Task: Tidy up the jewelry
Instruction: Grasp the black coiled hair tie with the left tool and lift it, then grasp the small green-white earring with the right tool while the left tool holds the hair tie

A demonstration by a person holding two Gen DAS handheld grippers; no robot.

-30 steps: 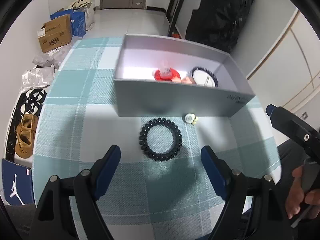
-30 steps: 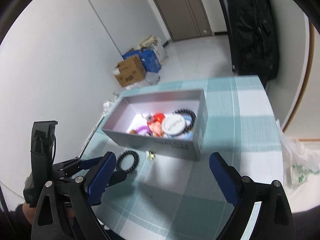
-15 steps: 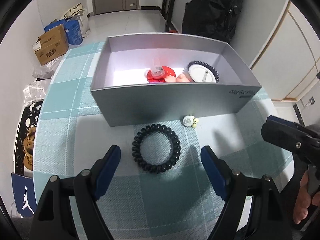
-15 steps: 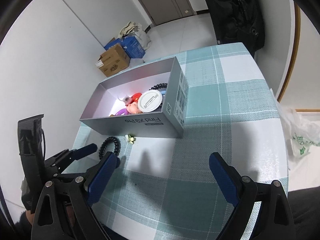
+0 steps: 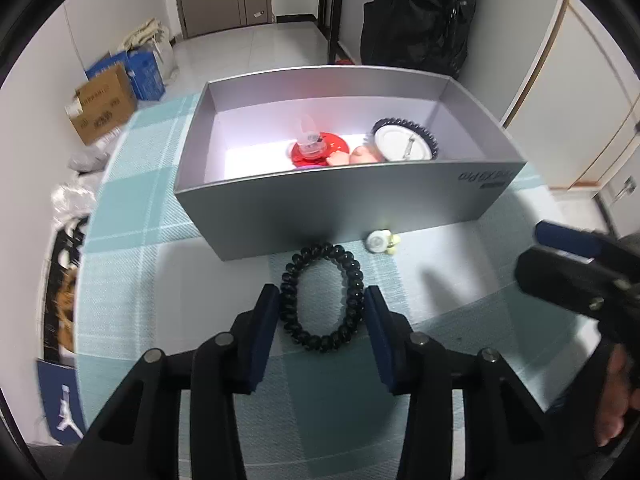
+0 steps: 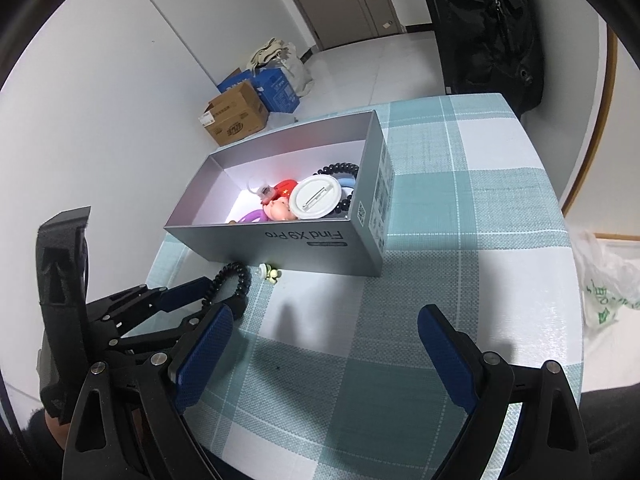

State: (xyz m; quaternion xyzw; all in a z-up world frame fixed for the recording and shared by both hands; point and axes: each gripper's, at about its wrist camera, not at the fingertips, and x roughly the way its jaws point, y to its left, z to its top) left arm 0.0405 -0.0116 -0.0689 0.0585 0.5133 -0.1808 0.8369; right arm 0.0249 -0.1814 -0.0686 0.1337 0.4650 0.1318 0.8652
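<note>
A black coiled hair tie (image 5: 322, 297) lies on the checked tablecloth just in front of a grey open box (image 5: 344, 208). My left gripper (image 5: 321, 312) has closed in on it, with both blue pads touching its sides. The tie also shows in the right wrist view (image 6: 232, 280) between the left gripper's fingers. A small white and yellow trinket (image 5: 381, 241) lies beside the box. The box holds a red piece (image 5: 318, 152), a white round badge (image 5: 402, 145) and other items. My right gripper (image 6: 324, 344) is open and empty above the cloth.
The table edge runs along the left (image 5: 86, 264) and the right (image 6: 576, 272). Cardboard boxes (image 5: 105, 108) and bags stand on the floor beyond. A black suitcase (image 5: 416, 16) stands behind the table. A plastic bag (image 6: 608, 288) lies to the right.
My left gripper has moved forward and down over the hair tie and its jaws have narrowed onto it. The right gripper has shifted a little closer to the table.
</note>
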